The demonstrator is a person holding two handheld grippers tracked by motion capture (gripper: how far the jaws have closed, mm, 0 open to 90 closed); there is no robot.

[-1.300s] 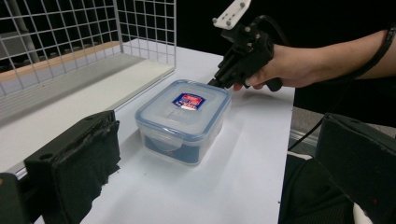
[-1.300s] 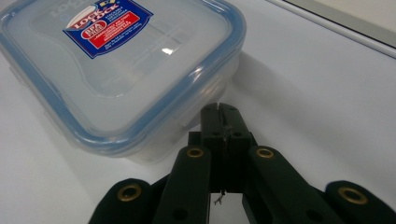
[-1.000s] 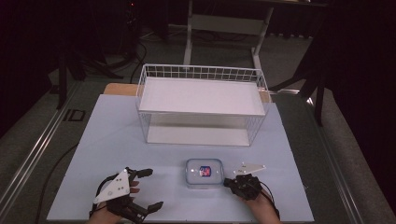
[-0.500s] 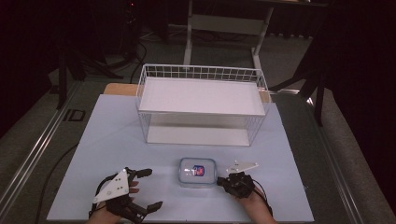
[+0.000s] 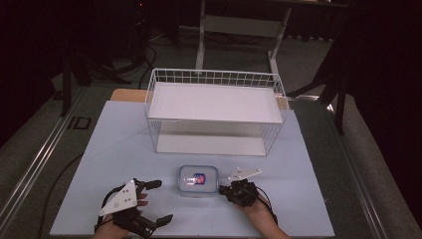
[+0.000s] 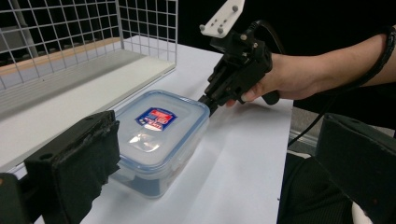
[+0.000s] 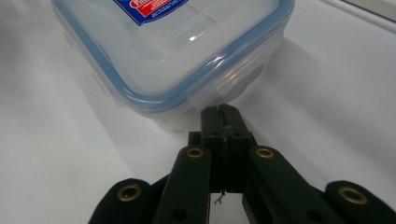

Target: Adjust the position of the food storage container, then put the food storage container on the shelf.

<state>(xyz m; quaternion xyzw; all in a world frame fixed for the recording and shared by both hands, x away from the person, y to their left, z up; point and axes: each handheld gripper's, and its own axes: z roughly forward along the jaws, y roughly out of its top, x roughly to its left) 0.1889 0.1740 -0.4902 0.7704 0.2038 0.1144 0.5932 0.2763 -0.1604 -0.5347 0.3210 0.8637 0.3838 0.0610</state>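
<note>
A clear lidded container (image 5: 198,180) with a blue rim lies flat on the white table (image 5: 119,149), just in front of a white wire basket (image 5: 215,110), its long axis running left to right. The right gripper (image 5: 224,189), held low by a hand, has its jaws pressed together with the tips against the container's right side. The left gripper (image 5: 158,201) rests left of the container, jaws spread wide, holding nothing.
</note>
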